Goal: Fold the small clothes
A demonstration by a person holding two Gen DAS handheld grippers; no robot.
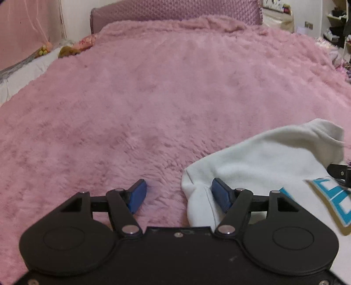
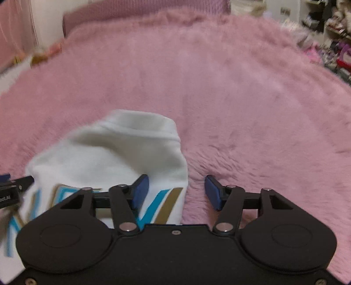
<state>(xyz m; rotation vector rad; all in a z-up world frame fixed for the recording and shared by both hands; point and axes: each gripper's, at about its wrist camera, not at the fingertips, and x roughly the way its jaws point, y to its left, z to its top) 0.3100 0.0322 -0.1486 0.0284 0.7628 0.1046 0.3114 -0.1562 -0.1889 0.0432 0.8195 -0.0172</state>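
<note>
White garment (image 1: 263,166) on pink blanket (image 1: 153,98); both tools (image 1: 178,195) (image 2: 176,193) apart, straddling its edges.

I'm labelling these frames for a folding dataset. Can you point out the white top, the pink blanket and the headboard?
White top (image 2: 114,153), right wrist view: plain upper part, above the print.
Pink blanket (image 1: 153,98), left wrist view: open fluffy middle.
Headboard (image 1: 175,9), left wrist view: quilted pink front.

I hold the left gripper (image 1: 178,195) low in its frame, jaws spread wide, nothing between the blue pads (image 1: 138,195). My right gripper (image 2: 176,193) sits likewise at lower centre, jaws parted, gripping nothing.
</note>
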